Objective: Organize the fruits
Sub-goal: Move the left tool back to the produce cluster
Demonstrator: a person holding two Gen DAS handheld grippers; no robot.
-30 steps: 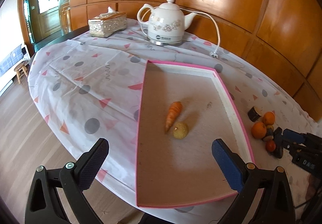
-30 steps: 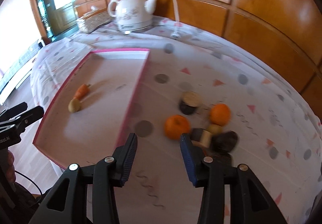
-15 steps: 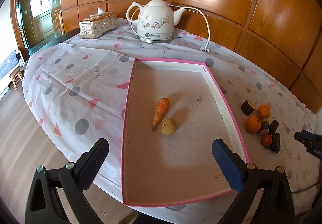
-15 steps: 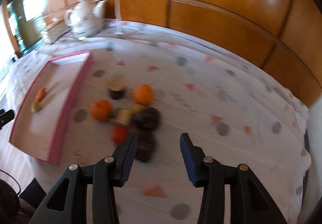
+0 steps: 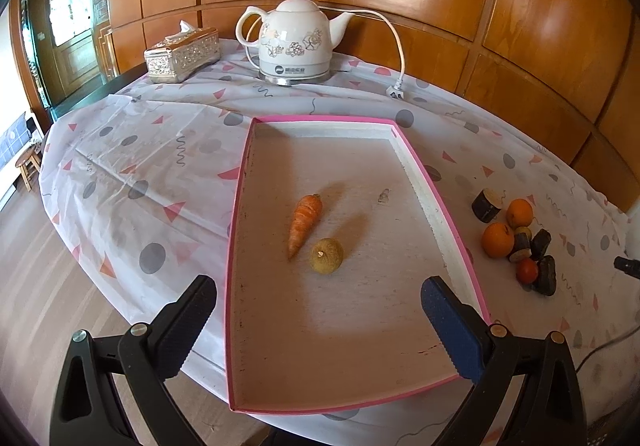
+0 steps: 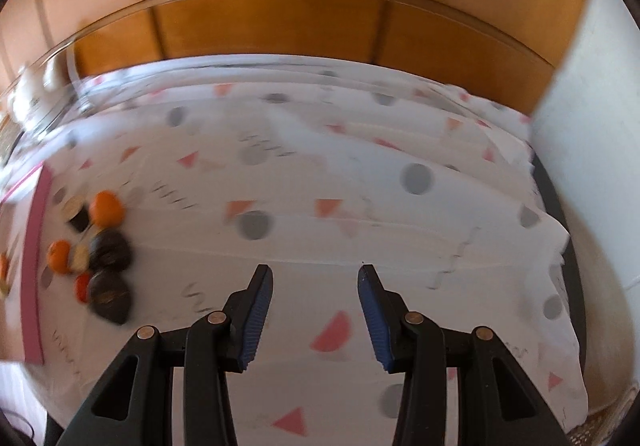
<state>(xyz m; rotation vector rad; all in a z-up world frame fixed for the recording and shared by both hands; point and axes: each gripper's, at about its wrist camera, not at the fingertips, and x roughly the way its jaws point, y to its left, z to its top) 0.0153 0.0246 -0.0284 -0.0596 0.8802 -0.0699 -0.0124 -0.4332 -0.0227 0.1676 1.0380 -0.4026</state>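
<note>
A pink-rimmed tray (image 5: pixel 436 201) lies on the patterned tablecloth and holds a carrot (image 5: pixel 304 224) and a small yellow-green fruit (image 5: pixel 327 255). To its right sits a cluster of two oranges (image 5: pixel 497 240), a small red fruit (image 5: pixel 526 272) and several dark pieces (image 5: pixel 545 280). My left gripper (image 5: pixel 316 326) hangs wide open over the tray's near end, holding nothing. My right gripper (image 6: pixel 316 286) is open and empty over bare cloth; the cluster, with an orange (image 6: pixel 106 209) and dark pieces (image 6: pixel 110 250), lies well to its left beside the tray rim (image 6: pixel 34 270).
At the back of the table stand a white electric kettle (image 5: pixel 294 41) with its cord and plug (image 5: pixel 396 91) and a silver tissue box (image 5: pixel 182 53). Wood panelling rises behind. The table edge and floor lie at left; a white wall (image 6: pixel 580 125) stands at right.
My right gripper has swung to the right, so the fruit cluster slid from the centre to the far left of its view. The left gripper's view shifted only slightly.
</note>
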